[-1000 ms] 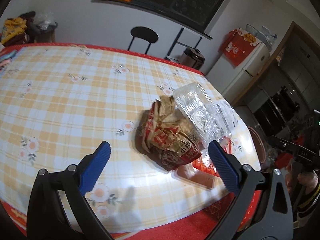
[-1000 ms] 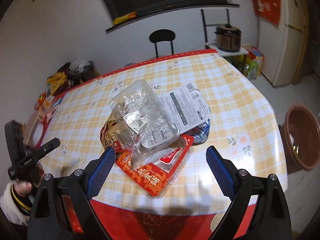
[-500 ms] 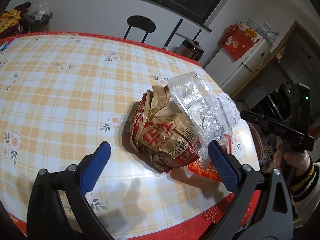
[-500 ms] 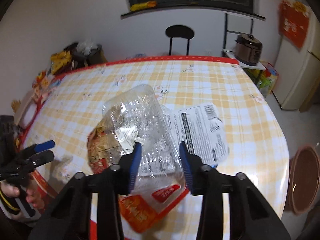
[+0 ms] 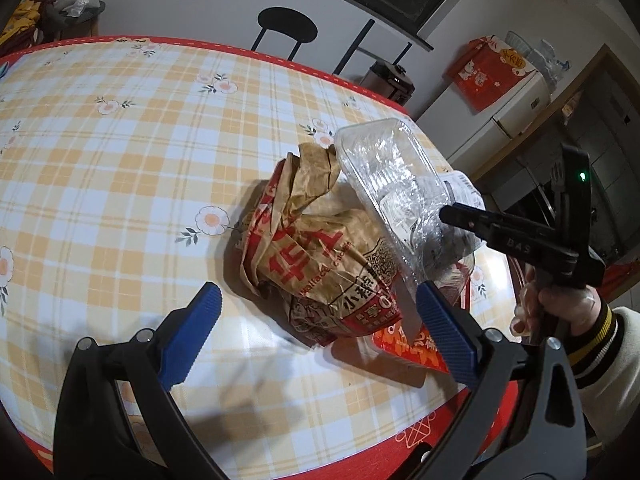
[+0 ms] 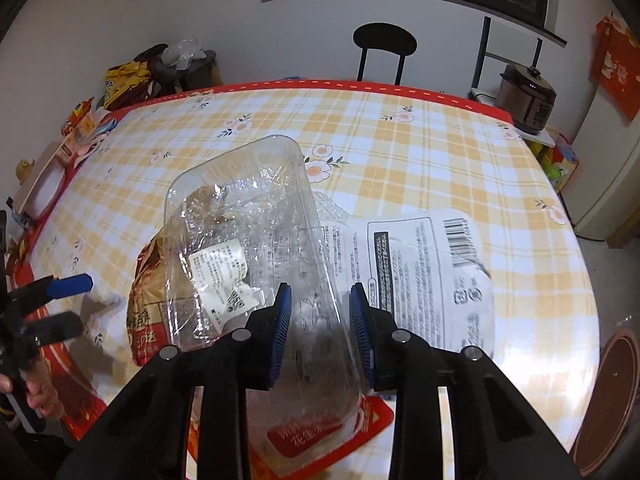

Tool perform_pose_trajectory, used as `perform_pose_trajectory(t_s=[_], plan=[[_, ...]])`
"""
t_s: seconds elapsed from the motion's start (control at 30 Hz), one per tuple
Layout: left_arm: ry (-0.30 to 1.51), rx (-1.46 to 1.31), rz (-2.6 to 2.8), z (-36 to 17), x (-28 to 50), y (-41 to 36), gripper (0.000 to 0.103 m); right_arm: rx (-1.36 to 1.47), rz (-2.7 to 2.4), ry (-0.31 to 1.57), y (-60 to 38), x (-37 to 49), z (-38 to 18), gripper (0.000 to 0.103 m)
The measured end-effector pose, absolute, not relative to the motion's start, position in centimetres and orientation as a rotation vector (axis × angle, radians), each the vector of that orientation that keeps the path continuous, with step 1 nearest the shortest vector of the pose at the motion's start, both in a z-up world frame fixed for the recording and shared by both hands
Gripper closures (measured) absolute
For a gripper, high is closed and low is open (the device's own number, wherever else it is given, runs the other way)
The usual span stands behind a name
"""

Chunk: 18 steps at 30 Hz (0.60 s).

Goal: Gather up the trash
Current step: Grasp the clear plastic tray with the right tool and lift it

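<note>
While my left gripper (image 5: 316, 334) hung wide open before the bag (image 5: 320, 256), my right gripper (image 6: 322, 334) had just closed — clamped on the tray (image 6: 244, 220) over the table (image 6: 400, 152).

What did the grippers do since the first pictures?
The right gripper came down over the trash pile and its jaws have just been closing on the clear tray. The left gripper, still open, moved closer to the paper bag. The bag and wrappers stayed put.
</note>
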<state>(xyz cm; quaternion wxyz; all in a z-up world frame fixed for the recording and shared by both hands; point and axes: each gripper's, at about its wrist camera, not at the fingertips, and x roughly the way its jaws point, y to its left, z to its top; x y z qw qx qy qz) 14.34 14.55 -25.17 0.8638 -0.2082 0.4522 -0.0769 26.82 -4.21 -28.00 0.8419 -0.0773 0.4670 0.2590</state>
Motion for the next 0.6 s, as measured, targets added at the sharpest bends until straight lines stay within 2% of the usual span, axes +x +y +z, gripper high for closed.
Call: perform_pose_trajectory(t_s=[0.13,0.17,0.2,0.4,0.6], plan=[[0.963,-0.447,-0.181,-25.6,14.6,14.0,0.007,-0.152,0.553,0.998,-4.1,27.1,-28.5,0.072],[0.968,-0.447,-0.182,-25.7,14.7,13.9,0.007,-0.146,0.554,0.999,-4.1,27.2,-28.5,0.075],[0.975,-0.448,-0.184,-25.9,14.8,13.7,0.007,-0.143,0.552,0.999,-4.2,27.2,-28.5,0.087],[1.005,-0.484,-0.193,-26.9,15.9,13.3,0.007,-0.122,0.548,0.980,-4.6,26.8,-27.9,0.093],[1.014,-0.496,-0.196,-27.3,16.7,13.1,0.007,-0.031,0.534,0.923,-5.8,25.5,-26.0,0.096]])
